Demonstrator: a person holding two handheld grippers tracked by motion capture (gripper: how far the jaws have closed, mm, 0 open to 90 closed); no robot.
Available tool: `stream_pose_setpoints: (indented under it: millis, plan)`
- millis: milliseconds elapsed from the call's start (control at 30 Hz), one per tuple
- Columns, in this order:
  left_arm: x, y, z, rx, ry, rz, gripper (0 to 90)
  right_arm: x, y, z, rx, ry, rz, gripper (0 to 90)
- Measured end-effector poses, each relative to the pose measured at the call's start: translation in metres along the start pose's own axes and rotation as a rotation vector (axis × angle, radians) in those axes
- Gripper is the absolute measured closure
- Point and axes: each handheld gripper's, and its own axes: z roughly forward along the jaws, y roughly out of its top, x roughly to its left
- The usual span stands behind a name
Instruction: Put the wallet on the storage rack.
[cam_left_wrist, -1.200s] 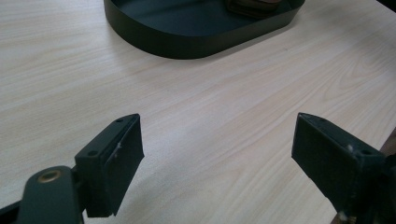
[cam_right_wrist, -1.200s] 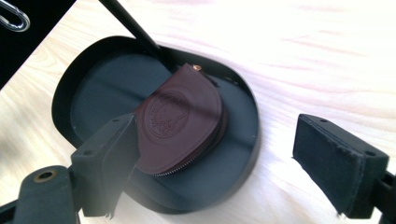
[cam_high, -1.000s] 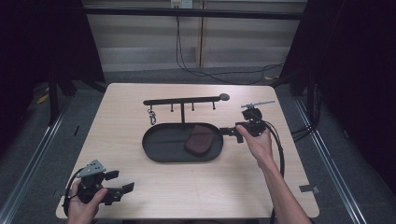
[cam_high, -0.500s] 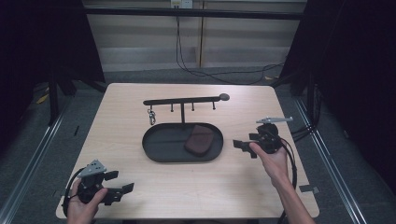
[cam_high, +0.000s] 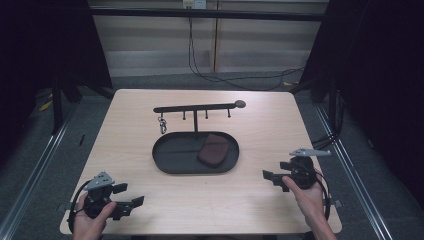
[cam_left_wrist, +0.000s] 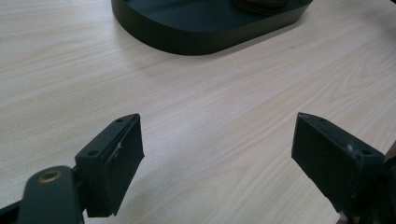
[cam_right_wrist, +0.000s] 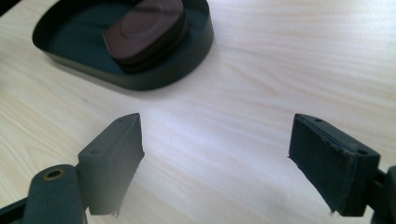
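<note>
Both grippers gape wide, holding nothing. Ahead of the right gripper, well apart, a brown pouch lies in a dark oval tray. The left gripper faces the tray across bare table.

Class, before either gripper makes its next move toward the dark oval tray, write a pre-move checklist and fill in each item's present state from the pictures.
1. Left gripper open and holding nothing: ok, jaws wide apart over bare wood.
2. Right gripper open and holding nothing: ok.
3. Brown rounded leather pouch lying inside the dark oval tray: ok, at its right end.
4. Light wooden table free of clutter between the grippers and tray: ok.
5. Keyring hanging from the black hook rack: ok, at its left end.
6. Pouch closed: cannot tell.
</note>
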Motion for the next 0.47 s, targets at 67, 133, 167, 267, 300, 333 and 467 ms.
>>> stream_pose_setpoints:
  millis: [67,133,167,267,300,333,467]
  plan:
    - [0.000,0.000,0.000,0.003,0.000,-0.004,16.8,-0.003,-0.007,-0.003,-0.001,-0.007,0.008,17.0]
    - [0.000,0.000,0.000,0.000,0.001,-0.003,16.8,-0.005,-0.015,-0.006,-0.002,-0.007,0.019,15.7]
    - [0.000,0.000,0.000,0.000,0.002,-0.003,16.8,-0.007,-0.019,-0.008,-0.002,-0.009,0.028,14.9]
    - [0.000,0.000,0.000,0.002,0.001,-0.003,16.8,-0.012,-0.031,-0.012,-0.005,-0.033,0.042,14.6]
    - [0.000,0.000,0.000,0.002,0.002,-0.002,16.8,-0.013,-0.035,-0.013,-0.008,-0.047,0.043,14.6]
    - [0.000,0.000,0.000,0.004,0.002,-0.001,16.8,-0.015,-0.038,-0.013,-0.011,-0.048,0.051,14.6]
    - [0.000,0.000,-0.001,-0.005,-0.001,0.004,16.9,-0.024,-0.043,-0.013,-0.011,-0.061,0.084,14.6]
